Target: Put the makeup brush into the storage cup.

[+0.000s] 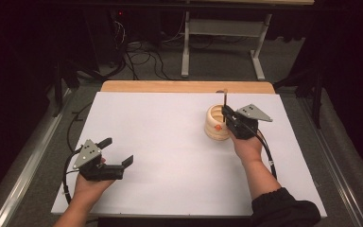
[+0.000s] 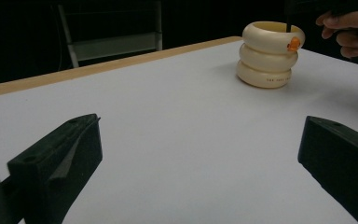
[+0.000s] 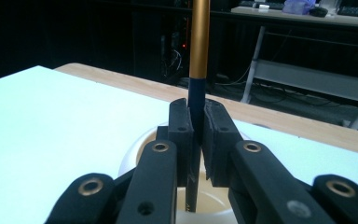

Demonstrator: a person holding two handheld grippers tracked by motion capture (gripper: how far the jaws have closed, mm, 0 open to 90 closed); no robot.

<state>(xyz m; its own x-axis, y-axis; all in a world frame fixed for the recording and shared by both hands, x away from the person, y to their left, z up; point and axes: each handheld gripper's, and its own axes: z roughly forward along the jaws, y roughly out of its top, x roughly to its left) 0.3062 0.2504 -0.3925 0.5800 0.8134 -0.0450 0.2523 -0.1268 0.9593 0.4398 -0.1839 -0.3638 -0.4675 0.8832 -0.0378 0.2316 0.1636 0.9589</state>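
Note:
A cream ringed holder (image 1: 216, 123) with a small orange mark stands on the white sheet at the right; the left gripper view shows the holder (image 2: 269, 55) far off. My right gripper (image 1: 225, 113) is shut on a thin upright pen (image 1: 225, 100), black below and gold above, with its lower end inside the holder's mouth. In the right gripper view the jaws pinch the pen (image 3: 198, 56) above the holder's rim (image 3: 137, 151). My left gripper (image 1: 118, 150) rests open near the front left, nothing between its jaws.
The white sheet (image 1: 170, 142) covers a wooden table whose far edge (image 1: 184, 86) shows. A metal frame (image 1: 222, 33) and cables lie on the floor beyond. Bare sheet stretches between the two grippers.

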